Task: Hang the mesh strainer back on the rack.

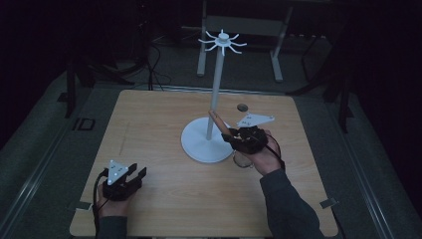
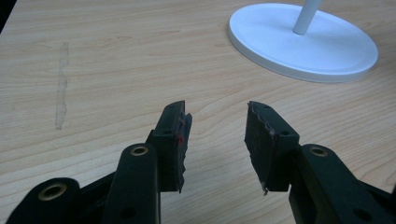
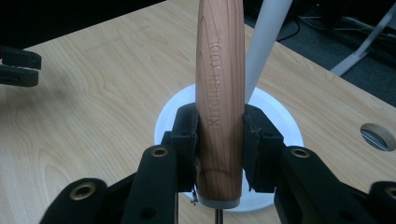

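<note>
At the bottom of the right gripper view I find the right gripper (image 3: 219,140) clamped on a wooden handle (image 3: 219,88); both black pads press on its flanks, low on the handle, close above its pale end cap; the words KITCHEN TOOL run lengthwise up the grain; the handle rises through the centre of the frame and leaves it at the top edge, so I cannot tell what kind of utensil it is. Behind the handle lies the round base of the white stand (image 3: 280,116), and the stand's pole slants up to the upper right of centre; farther right, a round hole (image 3: 378,136) is cut into the wooden table (image 3: 93,102).

In the high view I see the right gripper (image 1: 234,135) right of centre, held in a hand above the right rim of the stand's base; the wooden handle (image 1: 217,121) angles from it up and left, its tip close to the pole; whether the two touch I cannot tell. The stand (image 1: 219,74) carries a ring of curved hooks at the top centre of the frame.

At the lower left of the high view the left gripper (image 1: 130,175) sits low over the table; in the left gripper view its tongs (image 2: 215,140) stand apart, bare tabletop between them; the stand's base (image 2: 303,44) lies in the upper right of that frame, well apart from them.
</note>
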{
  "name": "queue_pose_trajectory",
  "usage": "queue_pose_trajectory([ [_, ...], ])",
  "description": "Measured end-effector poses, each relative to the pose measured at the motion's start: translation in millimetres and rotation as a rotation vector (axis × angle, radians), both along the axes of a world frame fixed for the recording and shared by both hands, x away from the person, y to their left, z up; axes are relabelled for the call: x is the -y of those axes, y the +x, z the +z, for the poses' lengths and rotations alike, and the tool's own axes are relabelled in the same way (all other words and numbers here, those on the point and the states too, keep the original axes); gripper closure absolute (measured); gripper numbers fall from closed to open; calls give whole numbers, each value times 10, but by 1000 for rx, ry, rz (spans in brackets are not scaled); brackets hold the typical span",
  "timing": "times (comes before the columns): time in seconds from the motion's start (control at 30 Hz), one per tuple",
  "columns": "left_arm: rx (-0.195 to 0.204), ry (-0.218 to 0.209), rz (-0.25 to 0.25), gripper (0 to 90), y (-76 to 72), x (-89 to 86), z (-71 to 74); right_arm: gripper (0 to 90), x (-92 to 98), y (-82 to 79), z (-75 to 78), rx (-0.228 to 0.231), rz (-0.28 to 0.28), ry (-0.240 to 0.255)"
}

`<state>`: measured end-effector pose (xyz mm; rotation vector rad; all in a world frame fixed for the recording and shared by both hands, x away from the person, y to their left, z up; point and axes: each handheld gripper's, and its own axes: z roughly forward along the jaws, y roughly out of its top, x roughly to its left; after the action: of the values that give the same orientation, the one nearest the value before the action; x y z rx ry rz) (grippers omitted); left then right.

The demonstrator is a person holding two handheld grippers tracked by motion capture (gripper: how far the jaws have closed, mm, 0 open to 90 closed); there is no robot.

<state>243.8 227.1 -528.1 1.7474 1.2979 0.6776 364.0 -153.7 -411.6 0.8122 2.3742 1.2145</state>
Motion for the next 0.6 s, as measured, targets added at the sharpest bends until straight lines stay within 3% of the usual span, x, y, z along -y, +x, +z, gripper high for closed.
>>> queue_pose_trajectory([
  [0.6,0,0,0,586,0,-1,0,686,70,23,109,24,-30,40],
])
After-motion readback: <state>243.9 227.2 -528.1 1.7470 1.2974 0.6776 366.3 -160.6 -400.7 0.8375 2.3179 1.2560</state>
